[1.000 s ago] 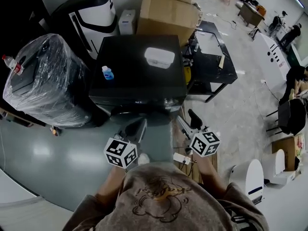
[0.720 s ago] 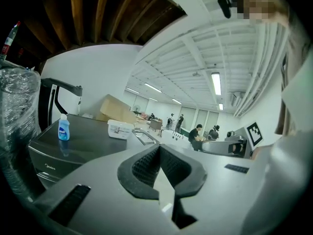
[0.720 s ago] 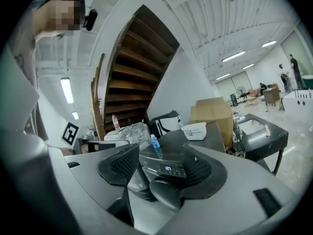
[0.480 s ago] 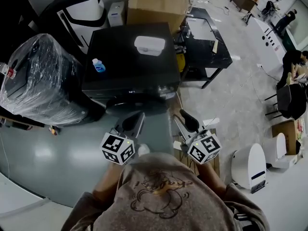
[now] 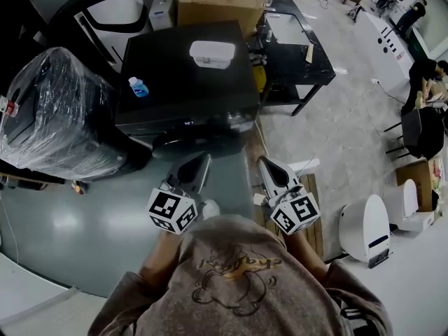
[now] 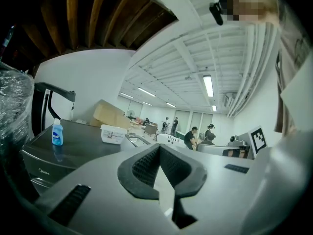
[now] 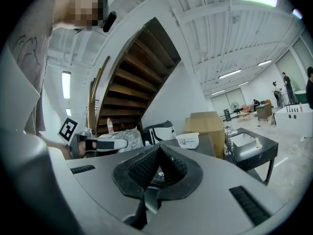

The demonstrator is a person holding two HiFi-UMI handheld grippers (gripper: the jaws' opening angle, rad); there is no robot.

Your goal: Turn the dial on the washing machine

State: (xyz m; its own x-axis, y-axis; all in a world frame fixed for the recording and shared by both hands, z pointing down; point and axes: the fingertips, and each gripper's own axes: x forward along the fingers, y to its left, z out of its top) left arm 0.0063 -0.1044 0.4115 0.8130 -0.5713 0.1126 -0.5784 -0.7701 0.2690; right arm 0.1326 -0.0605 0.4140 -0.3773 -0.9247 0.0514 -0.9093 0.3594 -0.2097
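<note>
Plainly we hold both tools level and short of the washing machine (image 5: 175, 82), which stands just ahead of the jaw tips and apart from them, since nothing has been taken hold of yet. The left gripper (image 5: 201, 161) has its jaws together on nothing; we judge it is parked beside the work, not meant for the dial. The right gripper (image 5: 266, 163) has just been closing its jaws, and they now meet with nothing between them, perhaps too soon, as the dial is not yet reached. The machine is a dark, glossy box. A blue bottle (image 5: 137, 86) and a white tub (image 5: 212, 53) sit on its top, well beyond the tips. Its control strip (image 5: 203, 122) runs along the edge nearest the jaws, but we cannot pick out the dial itself there.
</note>
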